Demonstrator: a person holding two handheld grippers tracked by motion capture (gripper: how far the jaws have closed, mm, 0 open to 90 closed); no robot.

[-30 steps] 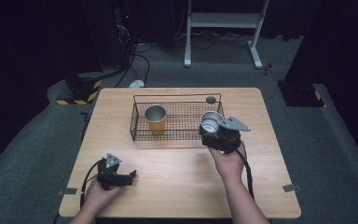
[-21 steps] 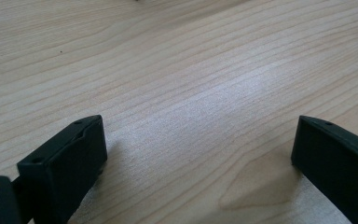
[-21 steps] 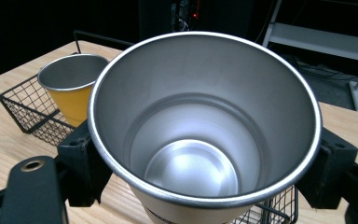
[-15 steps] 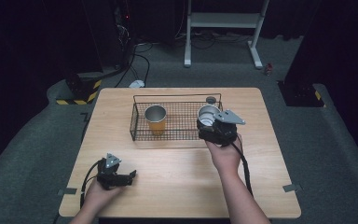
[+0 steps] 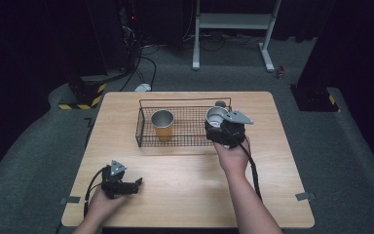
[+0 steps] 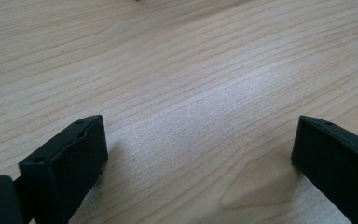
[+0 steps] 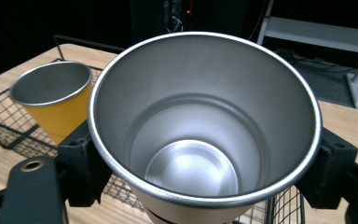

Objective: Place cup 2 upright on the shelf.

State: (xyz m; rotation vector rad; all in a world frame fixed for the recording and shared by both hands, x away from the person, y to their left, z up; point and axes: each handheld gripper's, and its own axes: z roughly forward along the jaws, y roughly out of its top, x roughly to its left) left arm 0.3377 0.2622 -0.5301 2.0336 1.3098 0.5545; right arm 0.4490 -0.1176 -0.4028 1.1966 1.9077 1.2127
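A steel cup with a pale outer wall (image 7: 200, 126) sits upright between the jaws of my right gripper (image 7: 205, 163), which is shut on it. From above, this cup (image 5: 216, 116) and the right gripper (image 5: 219, 124) hang over the right end of a black wire basket (image 5: 185, 101). An orange cup with a steel inside (image 5: 162, 124) stands upright in the basket's left half, and it appears in the right gripper view as the orange cup (image 7: 56, 100). My left gripper (image 5: 135, 184) rests low at the table's front left. Its jaws stand wide apart over bare wood, so the left gripper (image 6: 198, 154) is open.
The wooden table (image 5: 185, 195) has bare wood in front of the basket. A small dark round object (image 5: 220, 103) lies just behind the basket's far right corner. Dark floor, cables and a white stand lie beyond the table.
My right gripper has carried the steel cup a little farther away and to the left, over the basket's right end. The left gripper has stayed put.
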